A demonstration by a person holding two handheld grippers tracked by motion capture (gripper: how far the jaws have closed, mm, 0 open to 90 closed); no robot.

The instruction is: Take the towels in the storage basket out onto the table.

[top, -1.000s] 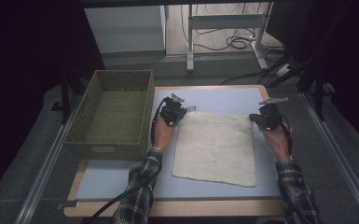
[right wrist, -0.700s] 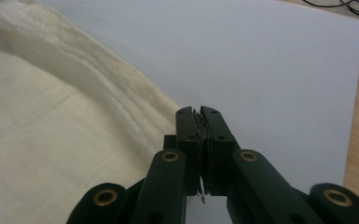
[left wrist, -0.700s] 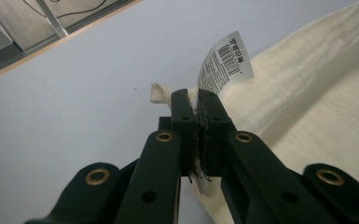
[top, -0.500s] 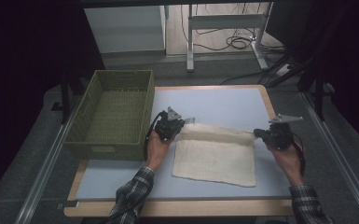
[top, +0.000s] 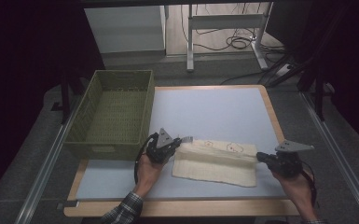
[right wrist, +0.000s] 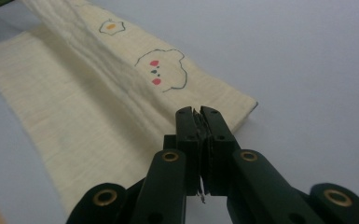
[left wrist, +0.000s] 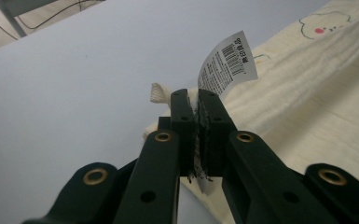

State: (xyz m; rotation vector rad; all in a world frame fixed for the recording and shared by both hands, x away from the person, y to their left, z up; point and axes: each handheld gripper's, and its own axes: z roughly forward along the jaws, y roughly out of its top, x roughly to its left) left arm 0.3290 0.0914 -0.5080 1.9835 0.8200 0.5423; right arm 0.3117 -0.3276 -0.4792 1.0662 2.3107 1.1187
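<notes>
A cream cloth point(top: 214, 161) with small printed drawings lies on the pale blue table, its far edge lifted and folded toward the person. My left gripper point(top: 182, 140) is shut on the cloth's left far corner point(left wrist: 165, 93), where a white barcode label point(left wrist: 227, 63) sticks up. My right gripper point(top: 259, 156) is shut on the right far corner point(right wrist: 196, 115). The cloth point(right wrist: 88, 88) stretches away from the right jaws, showing a cloud drawing point(right wrist: 162, 70) with red dots. Both hands hold the raised edge just above the lower half of the cloth.
A green woven basket point(top: 112, 112) stands open at the table's left, close beside the left hand. The table's wooden rim point(top: 270, 112) runs along the right. A desk frame and cables point(top: 228, 42) lie on the floor beyond the far edge.
Both grippers have pulled the cloth's far edge toward the person, so the cloth went from lying flat to being folded over itself. The hands stayed level and the same distance apart.
</notes>
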